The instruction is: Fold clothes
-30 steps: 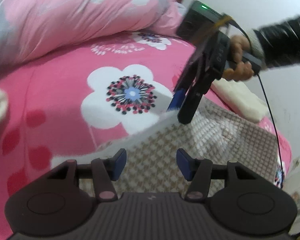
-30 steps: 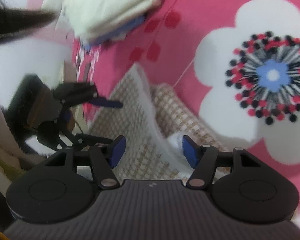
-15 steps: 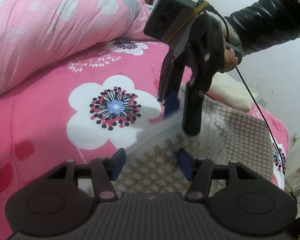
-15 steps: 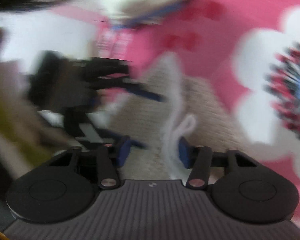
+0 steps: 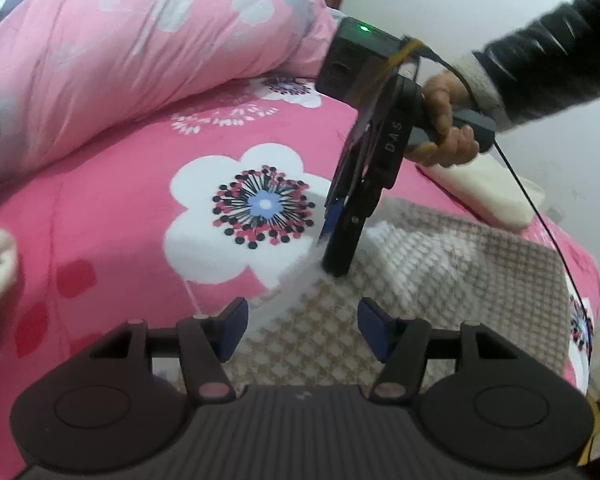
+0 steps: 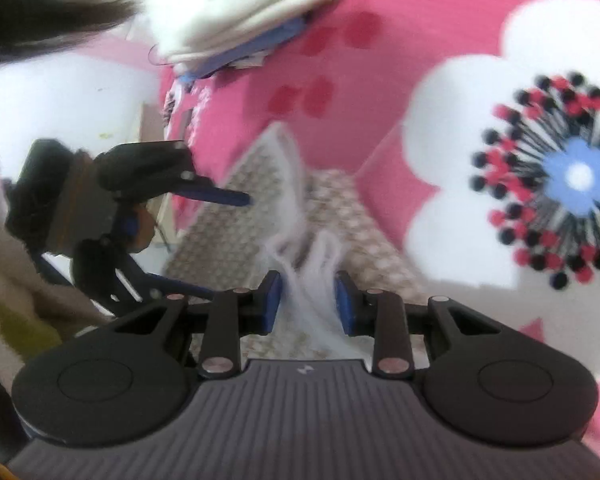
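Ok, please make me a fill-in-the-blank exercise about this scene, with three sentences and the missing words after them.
1. The checked garment lies on a bedsheet whose main colour is ____.
2. The white edge of the garment stands between the pads of the ____ gripper.
3. The big flower printed on the bedsheet has a ____ centre ringed by black and red dots.

Missing words: pink; right; blue

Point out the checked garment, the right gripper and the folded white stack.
checked garment [image 5: 440, 280], left wrist view, flat middle of the fabric.
right gripper [image 6: 307, 300], right wrist view, between its closing jaws, white hem between them.
folded white stack [image 6: 240, 12], right wrist view, top fold.
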